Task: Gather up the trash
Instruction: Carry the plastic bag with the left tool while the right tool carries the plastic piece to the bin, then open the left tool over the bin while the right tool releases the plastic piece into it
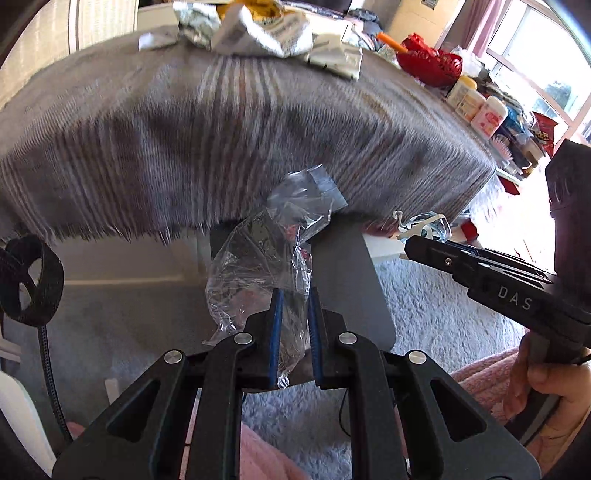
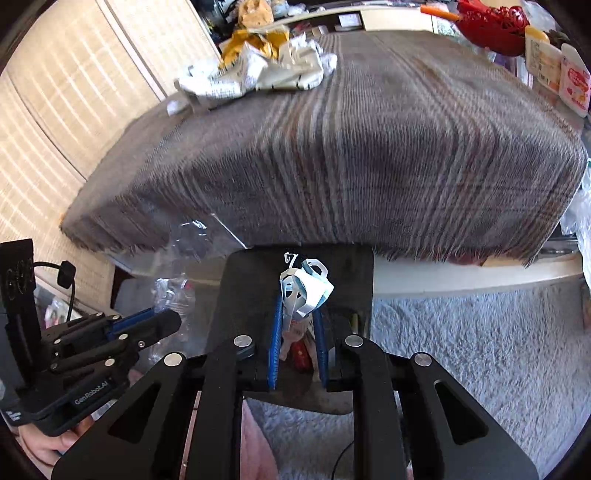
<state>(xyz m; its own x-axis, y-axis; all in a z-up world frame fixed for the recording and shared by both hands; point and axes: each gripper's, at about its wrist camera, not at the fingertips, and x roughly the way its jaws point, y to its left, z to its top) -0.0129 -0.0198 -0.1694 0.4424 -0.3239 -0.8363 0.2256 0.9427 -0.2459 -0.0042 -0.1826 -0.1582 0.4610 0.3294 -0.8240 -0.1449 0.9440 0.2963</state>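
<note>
My left gripper (image 1: 294,295) is shut on a clear plastic wrapper (image 1: 258,258), held in the air below the front edge of the table. My right gripper (image 2: 298,306) is shut on a crumpled white and pale-blue paper scrap (image 2: 304,288); it also shows in the left wrist view (image 1: 413,242). Both hang over a dark grey bin (image 2: 255,280). A heap of crumpled white and yellow wrappers (image 2: 258,70) lies at the far side of the table; it shows in the left wrist view too (image 1: 258,29). The left gripper appears at the left of the right wrist view (image 2: 162,319).
The table is covered with a grey striped cloth (image 1: 221,140). A red basket (image 1: 432,61) and several jars (image 1: 476,105) stand at its right end. Pale shaggy carpet (image 2: 461,350) lies below. White blinds (image 2: 74,110) are on the left.
</note>
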